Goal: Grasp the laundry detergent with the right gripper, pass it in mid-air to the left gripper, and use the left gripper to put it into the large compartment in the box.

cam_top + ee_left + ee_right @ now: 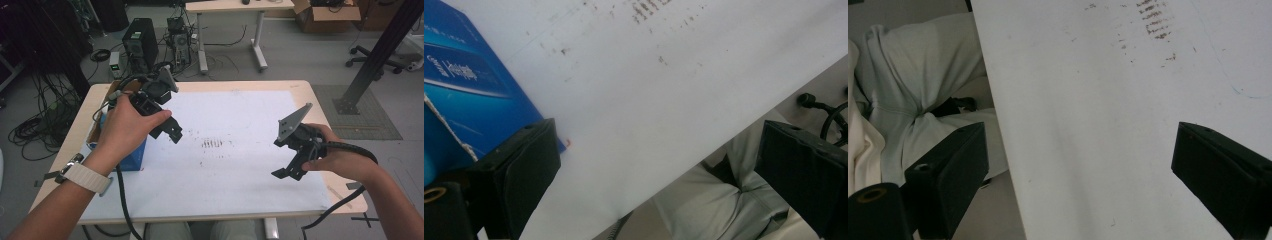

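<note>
My left gripper [172,131] hovers above the left part of a white sheet [235,115] that covers the table. Its jaws stand wide apart with nothing between them, as the left gripper view [664,175] confirms. A blue box [134,156] sits on the table's left side under the left hand, and it fills the upper left corner of the left gripper view [469,95]. Over the sheet's right part my right gripper [286,173] is held tilted down. In the right gripper view [1083,170] its jaws are also open over bare sheet.
Dark smudges [212,144] mark the sheet's middle. The wooden table [310,90] ends just past the sheet. On the floor behind it are a computer tower [140,42], tangled cables [35,130], a white desk [230,7], an office chair [372,60] and a slanted black post [385,45].
</note>
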A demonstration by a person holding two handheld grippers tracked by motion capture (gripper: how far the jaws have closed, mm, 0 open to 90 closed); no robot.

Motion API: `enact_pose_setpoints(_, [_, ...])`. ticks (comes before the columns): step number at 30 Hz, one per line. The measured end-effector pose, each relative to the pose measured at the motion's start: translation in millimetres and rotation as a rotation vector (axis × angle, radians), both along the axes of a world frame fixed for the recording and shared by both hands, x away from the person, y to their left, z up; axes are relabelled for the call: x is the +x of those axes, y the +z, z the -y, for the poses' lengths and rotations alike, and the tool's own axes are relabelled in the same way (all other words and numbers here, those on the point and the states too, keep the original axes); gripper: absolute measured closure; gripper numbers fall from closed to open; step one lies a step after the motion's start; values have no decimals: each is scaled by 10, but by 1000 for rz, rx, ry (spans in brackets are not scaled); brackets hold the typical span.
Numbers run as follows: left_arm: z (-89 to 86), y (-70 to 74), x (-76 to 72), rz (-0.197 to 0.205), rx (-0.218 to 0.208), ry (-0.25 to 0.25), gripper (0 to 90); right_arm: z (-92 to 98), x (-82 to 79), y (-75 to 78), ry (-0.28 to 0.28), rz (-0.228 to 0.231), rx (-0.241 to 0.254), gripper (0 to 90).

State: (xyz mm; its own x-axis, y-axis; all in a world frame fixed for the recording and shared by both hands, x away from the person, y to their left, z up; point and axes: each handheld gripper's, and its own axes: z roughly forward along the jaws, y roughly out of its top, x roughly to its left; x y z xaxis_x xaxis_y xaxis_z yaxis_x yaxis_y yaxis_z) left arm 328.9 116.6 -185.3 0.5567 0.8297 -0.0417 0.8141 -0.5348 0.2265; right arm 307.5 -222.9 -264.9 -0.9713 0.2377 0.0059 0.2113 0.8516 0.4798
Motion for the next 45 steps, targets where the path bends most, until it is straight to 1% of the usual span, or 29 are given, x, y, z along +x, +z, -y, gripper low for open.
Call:
enact_pose_setpoints(3, [24,-12,3,-5,-1,-10,47,5,1,-7,0,0,4,81])
enact_pose_setpoints(5, [35,-14,13,-9,-10,-16,47,8,3,-17,-1,-1,5,81])
enact_pose_setpoints(9, [59,-22,20,-10,-11,-24,47,20,25,-28,-11,-4,2,78])
enact_pose_setpoints(12, [59,-21,15,-8,-19,-29,47,13,19,-28,-6,-5,2,79])
enact_pose_setpoints(20, [50,-24,5,-7,-28,-24,47,-11,6,-2,-3,-1,0,79])
enact_pose_setpoints(26, [58,-23,0,-7,-23,-27,47,-15,0,-9,-3,-3,-2,79])
enact_pose_setpoints(32, [65,-24,-5,-6,-27,-25,47,-8,-3,-14,-2,-2,-2,79])
enact_pose_setpoints(37, [64,-27,-3,-8,-24,-27,47,-13,-1,-14,-2,-3,-2,79])
enact_pose_setpoints(45, [57,-22,7,-15,-33,-32,48,-12,1,-8,-3,-3,-3,79])
